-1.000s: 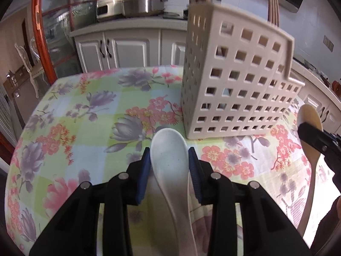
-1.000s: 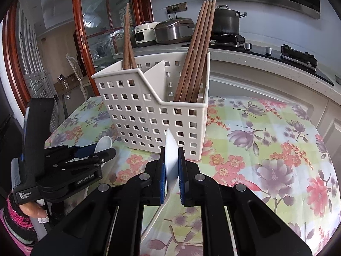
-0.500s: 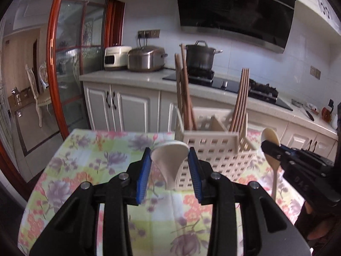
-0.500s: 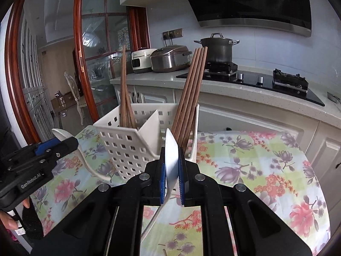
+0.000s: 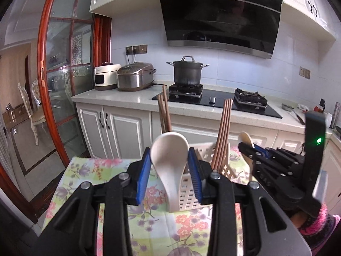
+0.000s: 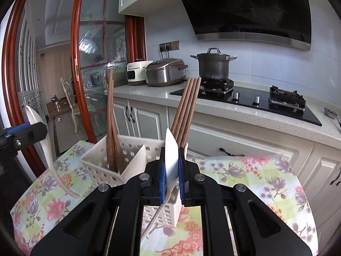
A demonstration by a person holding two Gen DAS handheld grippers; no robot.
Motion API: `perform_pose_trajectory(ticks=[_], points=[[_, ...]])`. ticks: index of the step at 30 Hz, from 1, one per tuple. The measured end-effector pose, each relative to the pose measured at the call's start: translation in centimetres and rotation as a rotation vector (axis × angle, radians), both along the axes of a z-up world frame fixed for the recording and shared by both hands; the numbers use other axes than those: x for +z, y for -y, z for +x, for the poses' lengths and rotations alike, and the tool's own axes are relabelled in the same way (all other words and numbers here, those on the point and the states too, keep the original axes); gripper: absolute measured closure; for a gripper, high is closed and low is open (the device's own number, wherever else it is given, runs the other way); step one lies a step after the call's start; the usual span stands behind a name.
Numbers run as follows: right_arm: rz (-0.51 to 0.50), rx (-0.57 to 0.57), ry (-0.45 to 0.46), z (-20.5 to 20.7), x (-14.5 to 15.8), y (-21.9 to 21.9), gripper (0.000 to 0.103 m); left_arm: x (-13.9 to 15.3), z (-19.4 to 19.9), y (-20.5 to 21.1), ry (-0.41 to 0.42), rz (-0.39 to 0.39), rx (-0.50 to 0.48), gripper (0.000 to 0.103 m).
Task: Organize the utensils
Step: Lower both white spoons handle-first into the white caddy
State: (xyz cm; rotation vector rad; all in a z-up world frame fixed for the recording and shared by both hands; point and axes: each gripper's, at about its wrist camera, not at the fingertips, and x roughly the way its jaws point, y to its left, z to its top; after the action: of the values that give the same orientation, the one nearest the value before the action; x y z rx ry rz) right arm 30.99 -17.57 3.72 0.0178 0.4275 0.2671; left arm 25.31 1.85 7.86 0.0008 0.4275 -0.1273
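My left gripper is shut on a white ceramic spoon, bowl end up, held above the table in front of the white perforated utensil caddy. My right gripper is shut on a second white spoon, seen edge-on, just before the caddy. Two bundles of brown wooden chopsticks stand in the caddy's compartments. The right gripper with its spoon shows at right in the left wrist view. The left gripper and its spoon show at left in the right wrist view.
The caddy stands on a table with a floral cloth. Behind it runs a kitchen counter with a rice cooker, a pot on a hob, and white cabinets. A glass door with a red frame is at left.
Both grippers have risen well above the table with their spoons, and both views have tilted up. The caddy now sits lower in both views.
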Motion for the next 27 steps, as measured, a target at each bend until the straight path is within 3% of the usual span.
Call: perform_pose_trajectory(ticks=[7,12,27], points=[[-0.011,-0.013,0.030,2.2,1.8,0.0,0.092,4.2,2.0,0.2,0.049,-0.017,-0.021,0.069],[-0.023,-0.013,0.040,2.7,2.3,-0.2,0.092,5.4,4.0,1.0,0.055,-0.016,-0.037,0.069],[-0.076,-0.030,0.143,5.2,2.0,-1.4,0.092,-1.2,9.2,1.5,-0.101,-0.023,-0.042,0.069]])
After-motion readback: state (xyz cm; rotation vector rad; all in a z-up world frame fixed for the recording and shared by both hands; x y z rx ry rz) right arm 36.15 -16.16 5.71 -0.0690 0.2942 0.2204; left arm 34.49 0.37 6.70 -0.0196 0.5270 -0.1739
